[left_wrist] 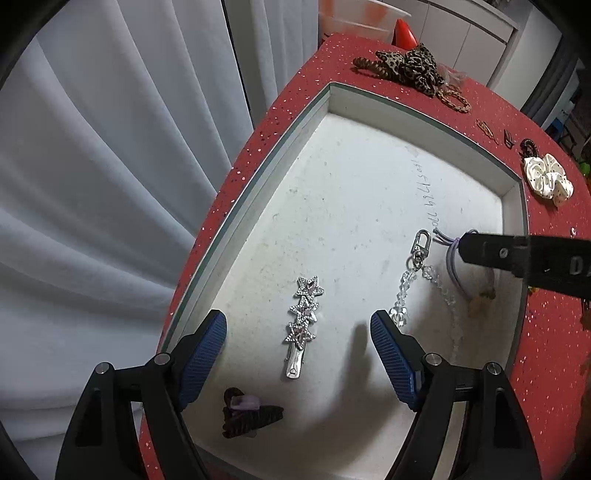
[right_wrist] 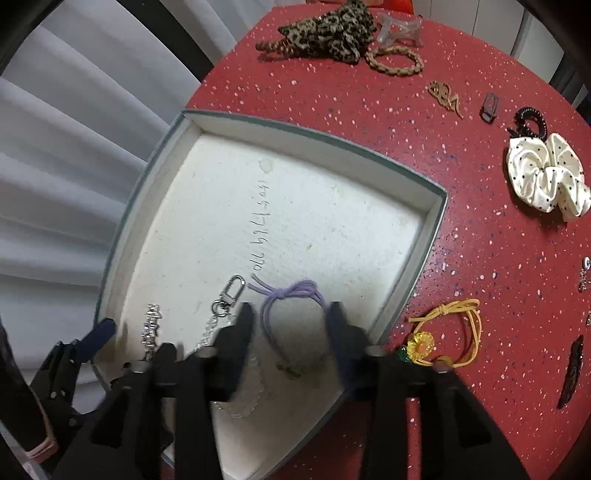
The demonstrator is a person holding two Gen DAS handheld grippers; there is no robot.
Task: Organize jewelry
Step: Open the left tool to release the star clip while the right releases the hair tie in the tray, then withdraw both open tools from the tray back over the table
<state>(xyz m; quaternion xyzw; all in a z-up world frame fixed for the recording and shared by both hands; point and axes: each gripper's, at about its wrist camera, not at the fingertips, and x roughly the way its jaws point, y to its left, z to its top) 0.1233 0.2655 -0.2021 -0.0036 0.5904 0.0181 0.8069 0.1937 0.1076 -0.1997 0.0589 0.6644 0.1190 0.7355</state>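
At the far left, pale pleated curtains (left_wrist: 110,166) are seen hanging beyond the curved left edge of the red speckled table (left_wrist: 546,332). Little bare tabletop is left between that edge and the left wall of the shallow white tray (left_wrist: 258,177), which is set on the table near its left side.

Inside the tray, a dark claw clip (left_wrist: 249,411) with a lilac piece on it is seen in the near left corner. The left gripper (left_wrist: 299,354) is held above the near part of the tray with its blue pads (left_wrist: 205,358) spread wide and nothing pressed between them; the silver star hair clip (left_wrist: 303,321) lies flat on the tray floor in the gap, clear of both pads. Just right of it a clear beaded chain with a silver clasp (left_wrist: 421,254) is laid. Further right, the right gripper (right_wrist: 291,332) is seen with its jaws parted around a purple hair tie (right_wrist: 291,299) lying on the floor near the right wall; whether the tie is touched cannot be told. The far half of the tray floor is left open.

On the table right of the tray, a yellow cord with a sunflower charm (right_wrist: 447,332) lies just beside the near right wall. A leopard scrunchie (right_wrist: 332,33) and a white dotted scrunchie (right_wrist: 546,181) are set farther off, with open red surface between.
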